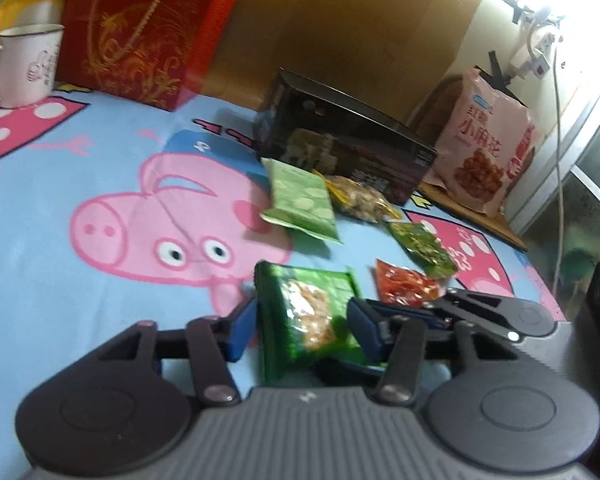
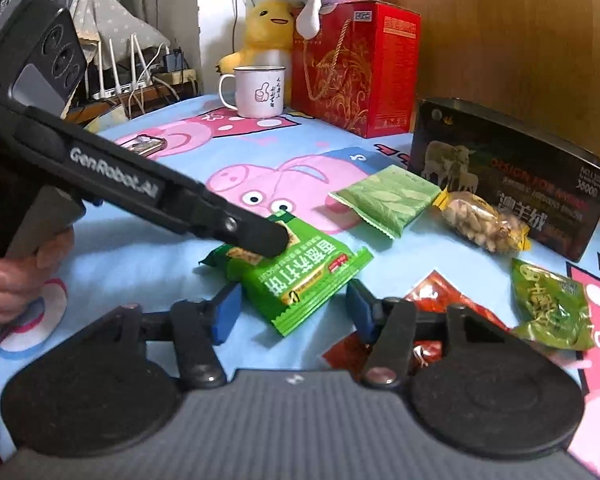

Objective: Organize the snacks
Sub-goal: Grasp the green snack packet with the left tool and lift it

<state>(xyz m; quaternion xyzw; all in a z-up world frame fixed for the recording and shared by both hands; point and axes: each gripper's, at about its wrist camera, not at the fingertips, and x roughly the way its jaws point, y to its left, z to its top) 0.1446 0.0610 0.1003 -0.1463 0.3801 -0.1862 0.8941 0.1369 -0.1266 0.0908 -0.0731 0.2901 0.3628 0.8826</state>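
A green biscuit packet (image 1: pixel 308 316) (image 2: pixel 300 280) lies on the pig-print cloth (image 1: pixel 100 160). My left gripper (image 1: pixel 304 330) is shut on its far end, with both blue pads against its sides; in the right wrist view that gripper's tip (image 2: pixel 270 240) sits over the packet. My right gripper (image 2: pixel 294 310) straddles the packet's near corner, its pads not pressing and a sliver of cloth showing at the right one. Loose snacks lie beyond: a pale green packet (image 2: pixel 388 198), a peanut bag (image 2: pixel 480 220), a green vegetable pack (image 2: pixel 552 312) and a red pack (image 2: pixel 432 292).
A black box (image 2: pixel 512 168) stands at the back right, with a tall pink snack bag (image 1: pixel 484 148) beside it. A red gift box (image 2: pixel 352 68), a white mug (image 2: pixel 260 92) and plush toys line the back. A phone (image 2: pixel 142 145) lies at the left. A hand (image 2: pixel 16 280) holds the left gripper.
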